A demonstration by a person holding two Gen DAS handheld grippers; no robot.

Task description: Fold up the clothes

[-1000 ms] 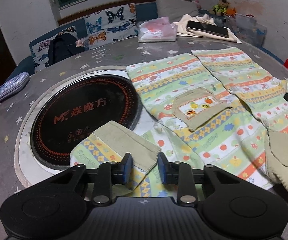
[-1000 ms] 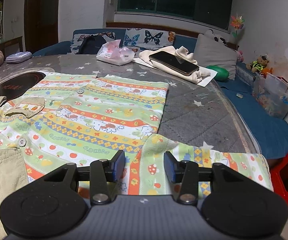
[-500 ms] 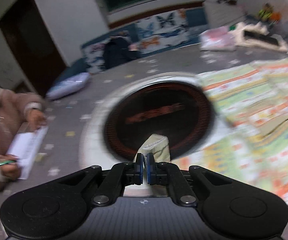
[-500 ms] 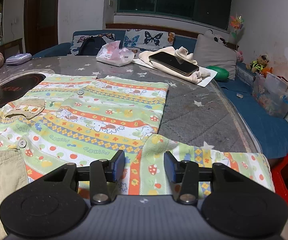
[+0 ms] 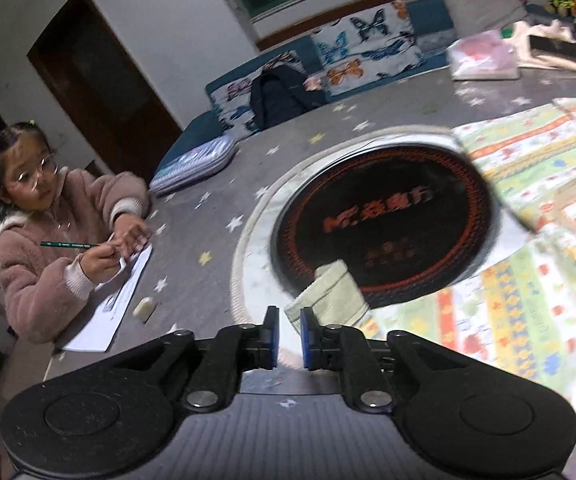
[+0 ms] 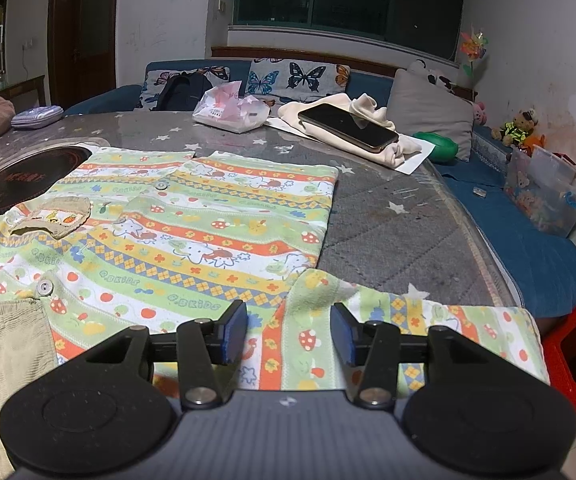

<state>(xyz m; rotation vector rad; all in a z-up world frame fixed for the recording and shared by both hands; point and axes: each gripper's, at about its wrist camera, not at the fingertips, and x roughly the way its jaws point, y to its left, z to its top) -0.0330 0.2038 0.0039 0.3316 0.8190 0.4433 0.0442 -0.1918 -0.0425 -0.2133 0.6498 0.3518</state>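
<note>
Star-print tabletop [image 6: 387,216] with the patterned shirt [image 6: 192,240] spread flat beside the round burner [image 5: 387,220]. Left tongs [image 5: 286,336] are slightly parted, with the sleeve cuff [image 5: 329,294] just ahead-right of them. Right tongs [image 6: 288,334] are spread wide over the other sleeve [image 6: 407,320], which runs rightward.

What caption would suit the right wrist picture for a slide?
Open right gripper poised over a patterned shirt's sleeve on a starry table.
</note>
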